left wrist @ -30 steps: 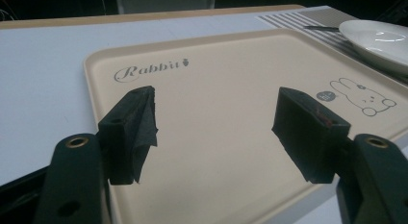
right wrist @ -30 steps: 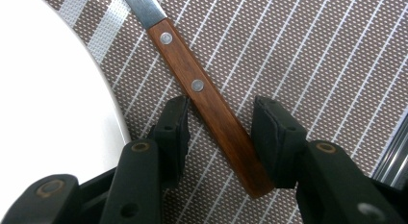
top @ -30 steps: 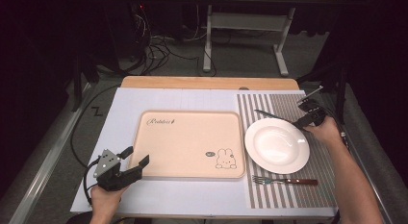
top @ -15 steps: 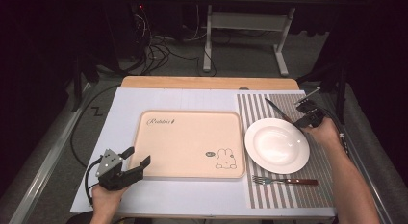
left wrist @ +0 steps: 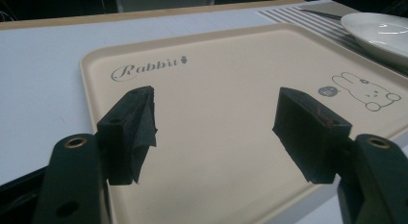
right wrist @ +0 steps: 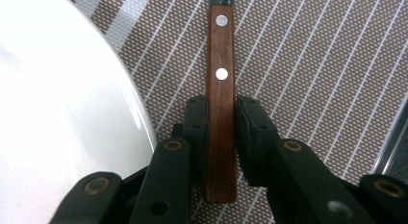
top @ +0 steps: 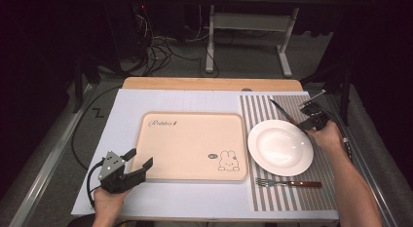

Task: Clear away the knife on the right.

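now the right gripper (right wrist: 221, 137) has just closed its jaws onto the knife handle (right wrist: 221, 80) between them, beside the plate (right wrist: 57, 113), ready to lift.

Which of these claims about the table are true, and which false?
1. The right gripper has its jaws closed on the knife handle. True; they have just closed.
2. The fork lies on the tray. False: it lies on the striped mat, in front of the plate.
3. The left gripper holds nothing. True; its jaws stand open over the tray.
4. The plate is on the tray. False: it sits on the mat beside it.
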